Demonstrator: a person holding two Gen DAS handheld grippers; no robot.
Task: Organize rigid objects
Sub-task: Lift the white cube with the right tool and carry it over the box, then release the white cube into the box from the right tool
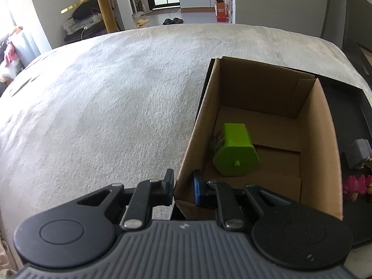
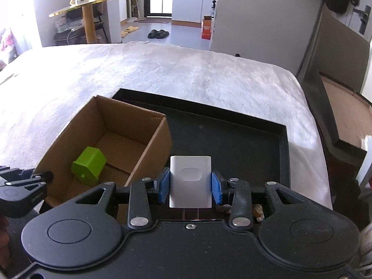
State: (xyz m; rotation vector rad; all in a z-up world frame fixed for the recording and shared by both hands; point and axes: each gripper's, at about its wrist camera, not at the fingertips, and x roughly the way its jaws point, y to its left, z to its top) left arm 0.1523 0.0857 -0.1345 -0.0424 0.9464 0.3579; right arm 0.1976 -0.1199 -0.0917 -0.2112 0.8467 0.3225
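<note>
Right tongs (image 2: pixel 189 183) around white block (image 2: pixel 190 181)

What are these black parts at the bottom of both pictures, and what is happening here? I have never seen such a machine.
They are two hand-held grippers; a person holds one in each hand, and a camera on each looks along its fingers. In the left view, the left gripper pinches the near wall of a cardboard box, where a green object lies. In the right view, the right gripper holds a white block between blue pads, over a black tray. Box and tray sit on a white blanket.
</note>
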